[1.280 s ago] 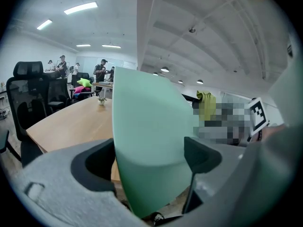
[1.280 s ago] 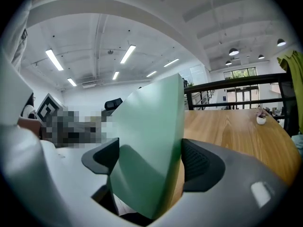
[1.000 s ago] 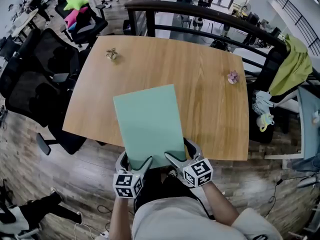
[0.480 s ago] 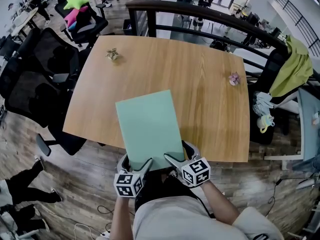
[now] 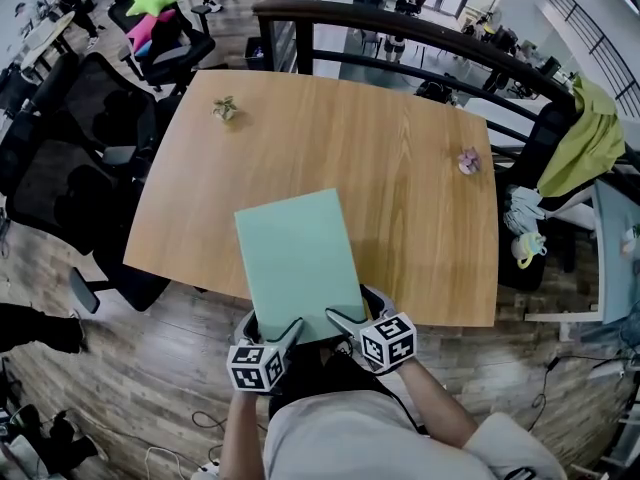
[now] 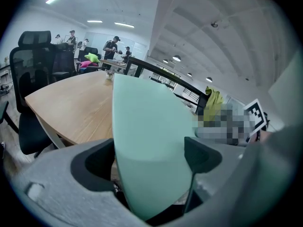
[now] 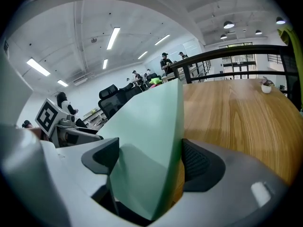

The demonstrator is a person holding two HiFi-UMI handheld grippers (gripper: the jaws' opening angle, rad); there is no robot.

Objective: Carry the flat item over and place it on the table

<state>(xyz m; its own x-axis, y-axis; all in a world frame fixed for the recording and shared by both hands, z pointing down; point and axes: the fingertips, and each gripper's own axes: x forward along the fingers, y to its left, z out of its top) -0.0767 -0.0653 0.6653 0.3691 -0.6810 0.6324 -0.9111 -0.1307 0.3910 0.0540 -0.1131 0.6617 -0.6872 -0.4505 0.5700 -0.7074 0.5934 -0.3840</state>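
Forearms extend forward from the torso, side by side. Left gripper [image 5: 272,326] and right gripper [image 5: 358,313] sit close together, jaws pointing toward the wooden table [image 5: 400,168]. Each clamps one near corner of the pale green sheet [image 5: 295,258], which reaches out over the table's near edge.

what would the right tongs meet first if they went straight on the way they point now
The right tongs, shut on the green sheet, would probably meet the wooden table first; nothing else shows in that line, though depth is unclear.
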